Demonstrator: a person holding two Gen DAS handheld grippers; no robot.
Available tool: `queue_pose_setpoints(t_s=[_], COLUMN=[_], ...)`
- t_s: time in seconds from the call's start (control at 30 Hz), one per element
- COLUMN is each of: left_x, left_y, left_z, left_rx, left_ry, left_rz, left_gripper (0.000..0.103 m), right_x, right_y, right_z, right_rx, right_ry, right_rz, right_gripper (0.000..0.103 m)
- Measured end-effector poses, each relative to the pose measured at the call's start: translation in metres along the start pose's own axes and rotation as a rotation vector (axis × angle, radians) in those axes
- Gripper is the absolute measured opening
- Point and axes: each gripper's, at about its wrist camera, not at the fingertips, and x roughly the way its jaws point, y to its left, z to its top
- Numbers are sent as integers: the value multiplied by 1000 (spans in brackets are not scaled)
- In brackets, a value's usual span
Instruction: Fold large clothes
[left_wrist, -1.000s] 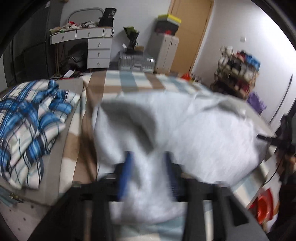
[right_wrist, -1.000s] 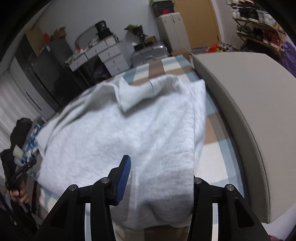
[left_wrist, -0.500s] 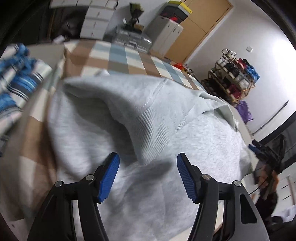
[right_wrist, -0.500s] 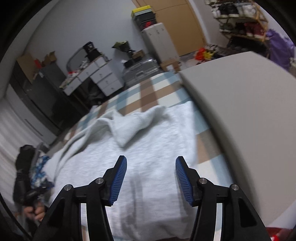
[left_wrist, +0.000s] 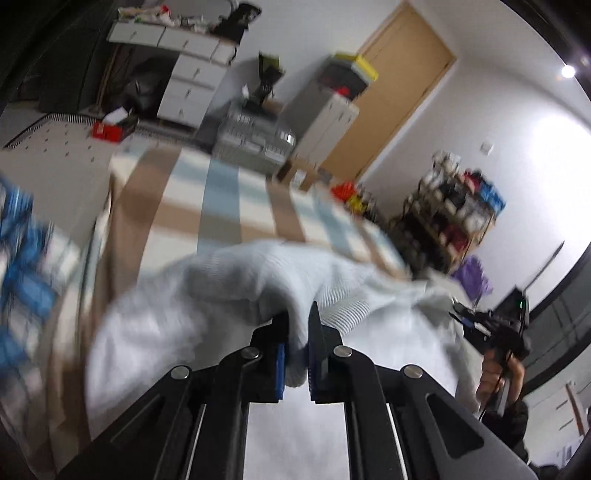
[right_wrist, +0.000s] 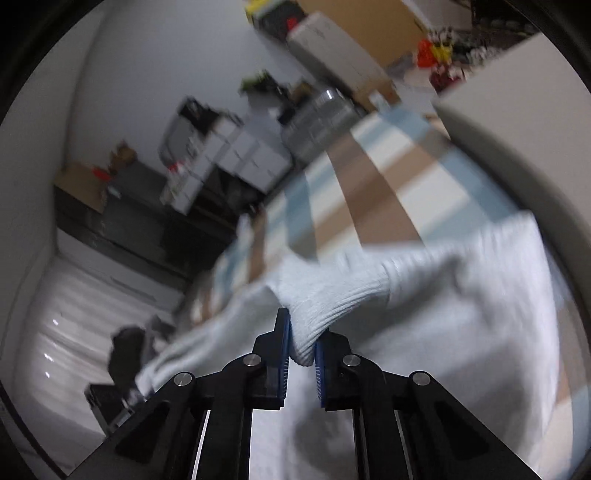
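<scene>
Both of my grippers pinch the grey sweater (left_wrist: 207, 317), which lies on the checked bed cover (left_wrist: 221, 199). On the left, my left gripper (left_wrist: 295, 354) clamps a thick fold of its body. On the right, my right gripper (right_wrist: 301, 354) nips the ribbed cuff (right_wrist: 332, 299). I judge a fold is under way; next calls for carrying both holds across together and laying them flat.
</scene>
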Motion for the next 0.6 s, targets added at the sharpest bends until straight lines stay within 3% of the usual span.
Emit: queue_pose_setpoints(t_s=[0.03,0.07,0.1,0.13,0.17,0.27,0.33,0.43,0.6], left_x=[2,5,12,17,24,33,36,44,54], left_y=[5,10,17,22,27,35,35,29,25], left_z=[10,15,25,29,33,27,15,4,13], left_rx=[-22,-44,-75,-88,-95,-90,-59,27,96], left_ry=[-33,-53,-75,-80,-82,-41,4,50,78], left_rz=[11,25,93,166,239,251,248,297,354], left_gripper=[8,18,29,63,70,70,70,70,70], right_x=[-4,-6,-7,-6,-7,-8,-8,-5,18], right_y=[-1,-2,-4,-6,-10,-8,-7,-10,-15], right_z=[10,23,29,33,35,25,18,13,17], right_rx=[12,10,13,19,29,-27,-107,-172,-205], right_ry=[-55,-116,-140,-146,-135,-79,-52,-27,107], right_rz=[-27,-130,-208,-256,-282,-256,-317,-384,-336], right_gripper=[15,32,46,61,60,63,68,68,69])
